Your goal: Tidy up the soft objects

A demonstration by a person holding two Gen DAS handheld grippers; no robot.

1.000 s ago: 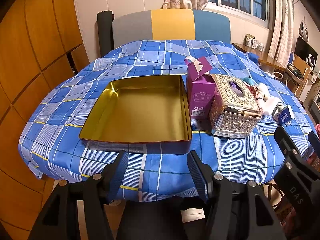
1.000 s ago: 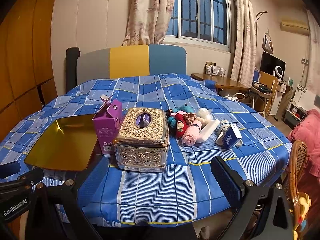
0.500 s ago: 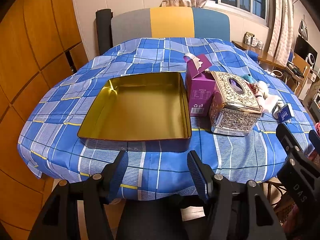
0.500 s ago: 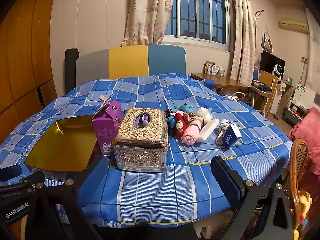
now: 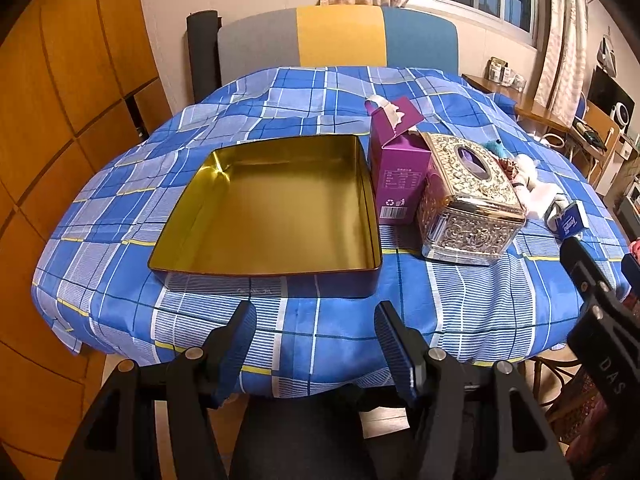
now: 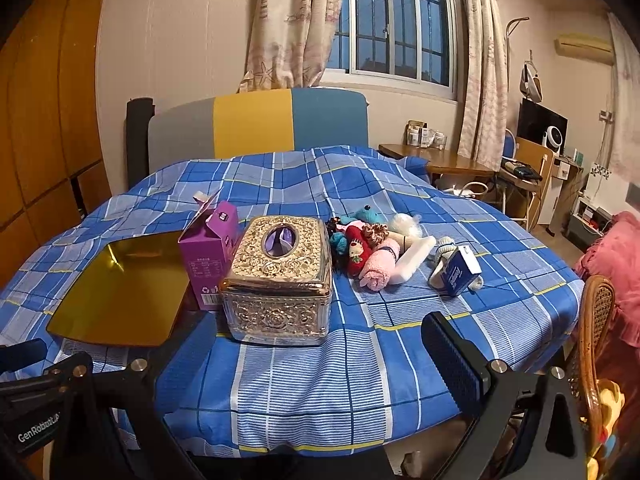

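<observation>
A heap of soft toys (image 6: 362, 240) lies on the blue checked cloth just right of the ornate box: a teal plush, a red doll, a white fluffy one. A rolled pink towel (image 6: 378, 270) and what looks like a white roll (image 6: 414, 258) lie against them.

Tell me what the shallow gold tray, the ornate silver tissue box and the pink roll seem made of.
Shallow gold tray: likely thin metal, its inside mirrors light.
Ornate silver tissue box: embossed, glossy; metal or plated plastic, cannot tell.
Pink roll: soft cloth, probably a rolled towel, matte and fuzzy.
</observation>
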